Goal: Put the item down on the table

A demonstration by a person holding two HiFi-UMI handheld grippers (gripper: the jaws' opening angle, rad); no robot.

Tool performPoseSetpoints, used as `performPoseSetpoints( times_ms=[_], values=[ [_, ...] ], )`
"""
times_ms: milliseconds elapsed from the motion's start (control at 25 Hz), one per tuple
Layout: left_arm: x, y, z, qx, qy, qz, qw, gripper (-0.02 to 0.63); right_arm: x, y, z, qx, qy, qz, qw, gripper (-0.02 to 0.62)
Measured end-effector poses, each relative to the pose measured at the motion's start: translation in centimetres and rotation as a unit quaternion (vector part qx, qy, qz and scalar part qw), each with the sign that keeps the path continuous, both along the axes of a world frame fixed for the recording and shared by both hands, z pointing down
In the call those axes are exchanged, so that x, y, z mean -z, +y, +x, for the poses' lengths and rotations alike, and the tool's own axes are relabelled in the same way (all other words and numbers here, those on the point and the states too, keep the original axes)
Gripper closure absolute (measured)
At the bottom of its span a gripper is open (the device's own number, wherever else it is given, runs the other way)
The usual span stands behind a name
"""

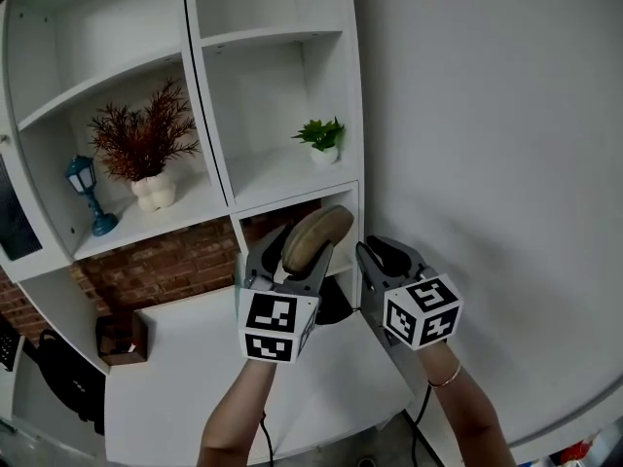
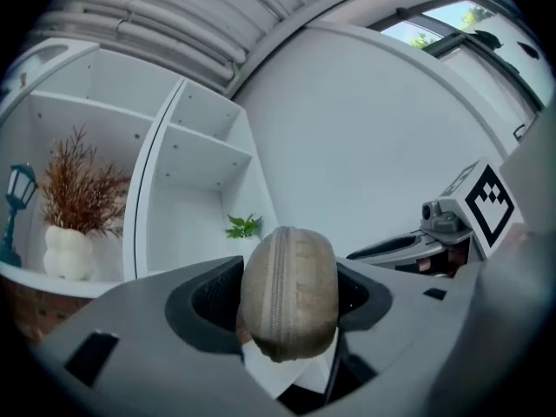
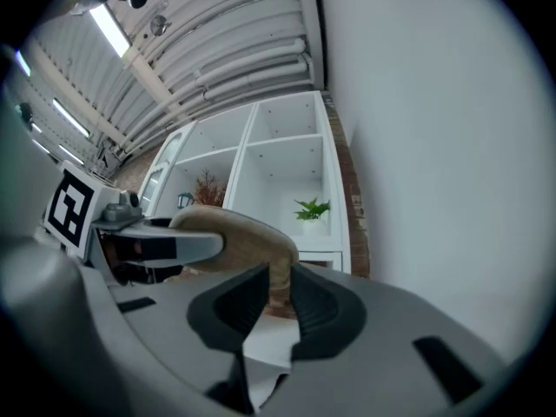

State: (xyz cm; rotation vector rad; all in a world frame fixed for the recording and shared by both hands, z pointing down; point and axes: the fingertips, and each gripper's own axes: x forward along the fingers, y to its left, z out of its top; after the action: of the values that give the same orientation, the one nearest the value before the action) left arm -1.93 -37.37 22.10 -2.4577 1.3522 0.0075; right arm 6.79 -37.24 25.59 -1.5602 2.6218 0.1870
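From the head view, the left gripper (image 1: 291,254) is held up above the white table (image 1: 195,387), and its two jaws are squeezed on a tan item (image 1: 316,233) that sticks up and leans toward the shelf (image 1: 282,35). The item is in the air, not touching the table. The right gripper (image 1: 390,258) is just beside it. On the shelf sit a small green plant (image 1: 321,139), a red-brown bushy plant in a white vase (image 1: 146,154) and a blue lantern (image 1: 86,191). A small dark box (image 1: 122,337) sits on the table. In the left gripper view, the item fills the space between the jaws — both pads press on its sides, and a seam runs down its middle. In the right gripper view, the jaws are only a little apart, with nothing between them — the item shows behind them, in the other gripper.
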Motion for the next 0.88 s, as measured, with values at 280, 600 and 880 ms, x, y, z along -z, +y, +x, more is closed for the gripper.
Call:
performPoseSetpoints(
  times_ms=[280, 600, 880],
  values=[
    [8.6, -1.2, 0.1, 0.051, -0.016, 0.072, 0.9960, 0.336, 6.2, -2.5, -0.3, 0.054, 0.014, 0.040, 0.998, 0.529],
    [15.6, -1.9, 0.6, 0.105, -0.033, 0.131, 0.9852, 0.336, 13.0, -3.2, -0.7, 0.076, 0.040, 0.097, 0.991, 0.528],
    [23.2, -1.7, 2.0, 0.142, -0.056, 0.184, 0.9709, 0.336, 19.0, -3.8, -0.3, 0.107, 0.028, 0.128, 0.986, 0.533]
  ],
)
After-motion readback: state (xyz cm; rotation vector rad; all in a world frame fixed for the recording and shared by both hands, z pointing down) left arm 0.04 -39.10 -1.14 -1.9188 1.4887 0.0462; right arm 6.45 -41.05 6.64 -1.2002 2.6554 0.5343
